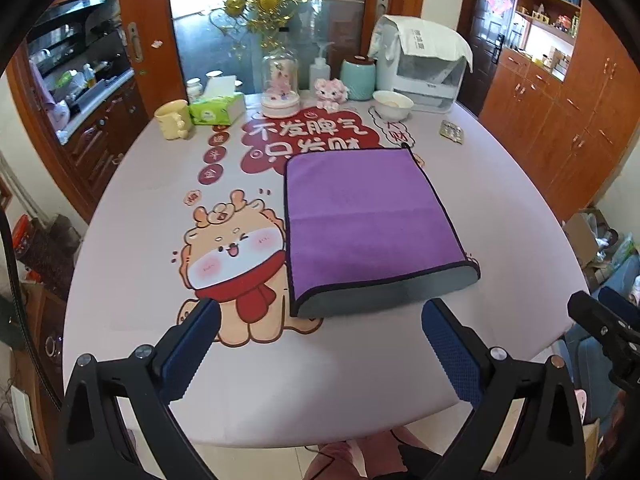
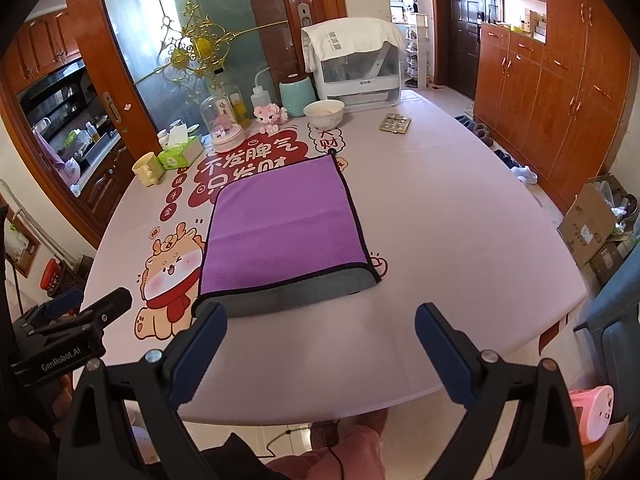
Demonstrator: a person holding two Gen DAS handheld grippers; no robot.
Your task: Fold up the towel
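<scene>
Bare table [image 2: 460, 240] lies open at 3 o'clock of the purple towel [image 2: 280, 224], while the bowl [image 2: 324, 114], mug [image 2: 147, 168] and tissue box [image 2: 180, 152] crowd 12 o'clock.

The purple towel [image 1: 368, 220] covers part of the red lettering printed on the table [image 1: 140, 208], the foil blister pack [image 2: 395, 123] is too small to read, and the right gripper [image 1: 600, 324] is cut off at the left-wrist frame's edge
</scene>
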